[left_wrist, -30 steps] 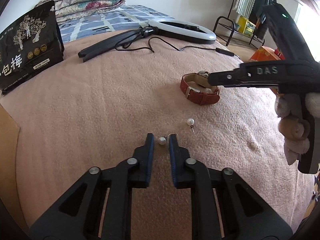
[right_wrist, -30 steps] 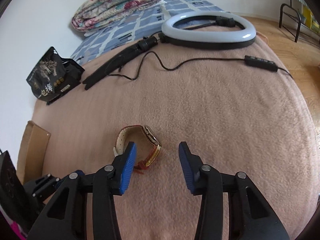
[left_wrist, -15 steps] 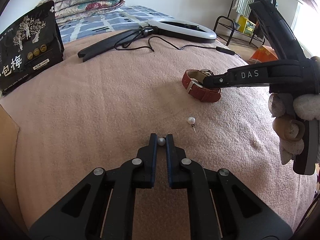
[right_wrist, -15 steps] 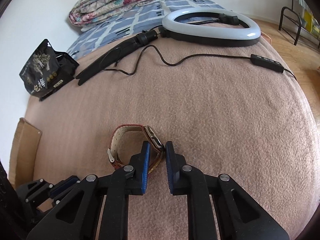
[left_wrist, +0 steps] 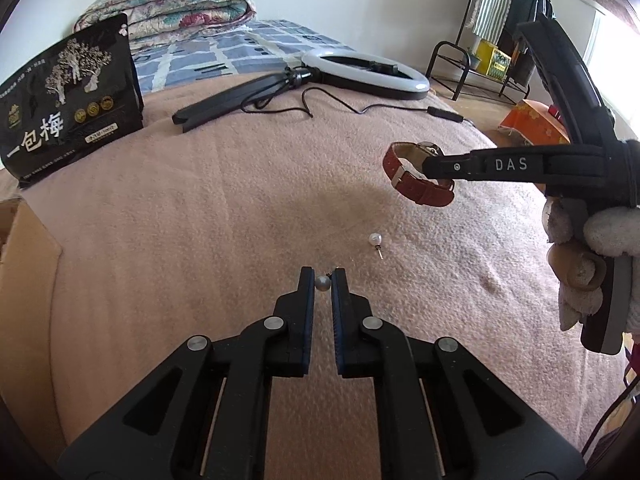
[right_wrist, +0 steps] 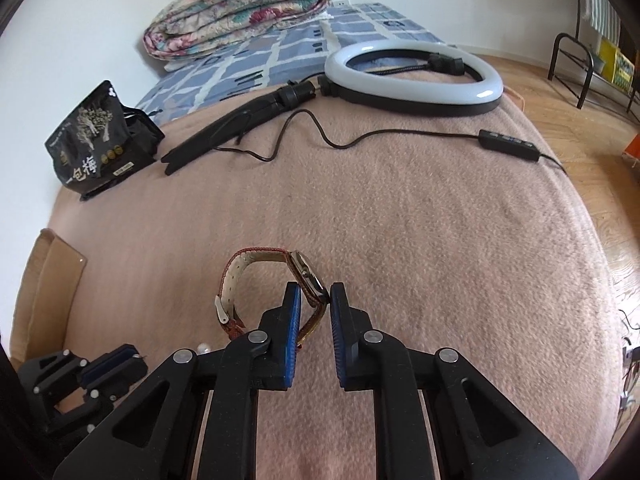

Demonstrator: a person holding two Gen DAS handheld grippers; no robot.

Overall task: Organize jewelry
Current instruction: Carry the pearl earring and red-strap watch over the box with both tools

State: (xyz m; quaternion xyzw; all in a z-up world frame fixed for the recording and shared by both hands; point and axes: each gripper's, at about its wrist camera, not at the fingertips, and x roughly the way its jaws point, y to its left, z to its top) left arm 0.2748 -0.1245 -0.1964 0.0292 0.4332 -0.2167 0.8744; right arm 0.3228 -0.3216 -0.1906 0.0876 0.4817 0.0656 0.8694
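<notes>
Left wrist view
Left tool (left_wrist: 323,280): low over the pink blanket (left_wrist: 200,220), fingers clamped on a pearl earring (left_wrist: 322,283).
Second pearl earring (left_wrist: 375,239): lies loose just ahead (pin pointing toward the camera).
Writing: "DAS" on the right tool's side; "一包梅" on the black bag (left_wrist: 66,100).

Right wrist view
Right tool (right_wrist: 313,300): fingers clamped on the watch (right_wrist: 276,288), raised off the blanket.
Around: ring light (right_wrist: 414,78), cable and folded quilt (right_wrist: 240,4) well beyond.
</notes>
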